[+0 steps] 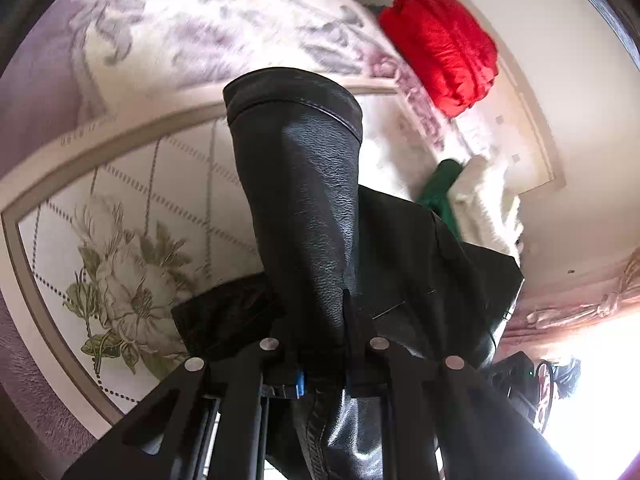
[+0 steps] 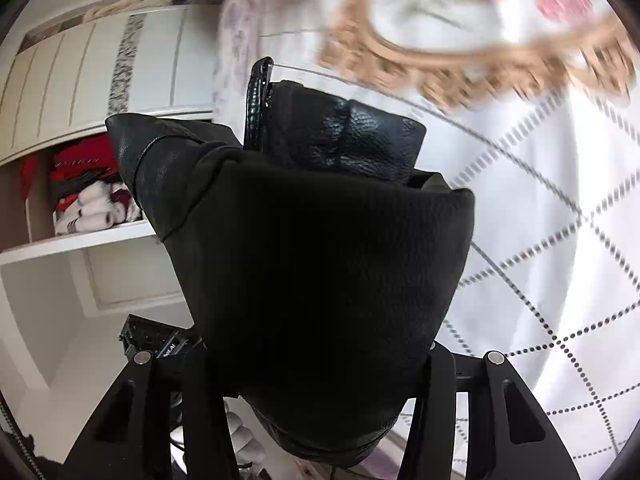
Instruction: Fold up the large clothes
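A black leather jacket [image 1: 316, 208] fills the middle of the left wrist view, with a sleeve end standing up over the bed. My left gripper [image 1: 320, 320] is shut on it, the leather pinched between the narrow jaws and hiding the fingertips. In the right wrist view a thick folded bundle of the same black jacket [image 2: 320, 280] sits between the jaws of my right gripper [image 2: 312, 344], which is shut on it at a wide spread. A glossy strap [image 2: 258, 104] sticks up behind the bundle. The bundle hangs above the bedspread.
A quilted white bedspread [image 1: 120, 240] with a flower print lies beneath. At the far side of the bed lie a red puffy garment [image 1: 440, 44], a green garment [image 1: 440, 188] and a white fluffy one [image 1: 488, 208]. An open white wardrobe [image 2: 80, 240] holds red and white clothes.
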`<control>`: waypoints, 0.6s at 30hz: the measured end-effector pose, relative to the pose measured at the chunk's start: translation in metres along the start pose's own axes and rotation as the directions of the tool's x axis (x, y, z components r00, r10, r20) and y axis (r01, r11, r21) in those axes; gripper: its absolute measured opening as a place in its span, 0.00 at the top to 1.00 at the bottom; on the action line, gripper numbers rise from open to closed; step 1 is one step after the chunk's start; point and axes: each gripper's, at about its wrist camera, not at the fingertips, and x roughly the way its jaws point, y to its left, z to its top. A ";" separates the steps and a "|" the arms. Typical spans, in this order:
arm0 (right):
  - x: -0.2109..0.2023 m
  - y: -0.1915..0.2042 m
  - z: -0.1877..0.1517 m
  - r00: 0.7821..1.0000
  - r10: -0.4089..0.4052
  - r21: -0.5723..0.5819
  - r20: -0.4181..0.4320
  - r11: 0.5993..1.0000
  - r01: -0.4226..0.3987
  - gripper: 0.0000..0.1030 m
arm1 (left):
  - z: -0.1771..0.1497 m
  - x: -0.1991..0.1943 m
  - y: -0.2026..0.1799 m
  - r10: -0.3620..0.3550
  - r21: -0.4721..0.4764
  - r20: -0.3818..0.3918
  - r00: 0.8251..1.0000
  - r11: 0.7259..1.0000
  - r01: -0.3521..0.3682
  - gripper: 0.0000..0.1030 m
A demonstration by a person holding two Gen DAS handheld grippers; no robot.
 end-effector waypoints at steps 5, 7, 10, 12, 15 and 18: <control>-0.019 0.028 0.024 0.999 0.000 -0.046 -0.034 0.999 -0.001 0.49 | 0.006 0.013 -0.005 -0.027 -0.071 -0.039 0.999 0.997 0.024 0.89; -0.021 0.022 0.040 0.997 -0.038 -0.045 -0.065 0.998 0.035 0.47 | -0.003 0.037 0.005 -0.033 -0.125 -0.094 0.995 0.992 0.021 0.89; -0.016 -0.003 0.060 0.988 -0.108 -0.035 -0.114 0.994 0.104 0.44 | -0.024 0.069 0.033 -0.053 -0.220 -0.193 0.980 0.975 0.010 0.86; -0.007 -0.030 0.067 0.977 -0.150 -0.022 -0.153 0.989 0.149 0.36 | -0.037 0.079 0.048 -0.059 -0.274 -0.225 0.973 0.962 -0.005 0.75; 0.001 -0.058 0.071 0.966 -0.159 0.022 -0.203 0.986 0.167 0.28 | -0.053 0.069 0.066 -0.088 -0.336 -0.224 0.971 0.942 0.007 0.51; 0.000 -0.061 0.073 0.969 -0.146 0.010 -0.197 0.989 0.151 0.20 | -0.066 0.059 0.076 -0.086 -0.368 -0.224 0.971 0.930 -0.002 0.40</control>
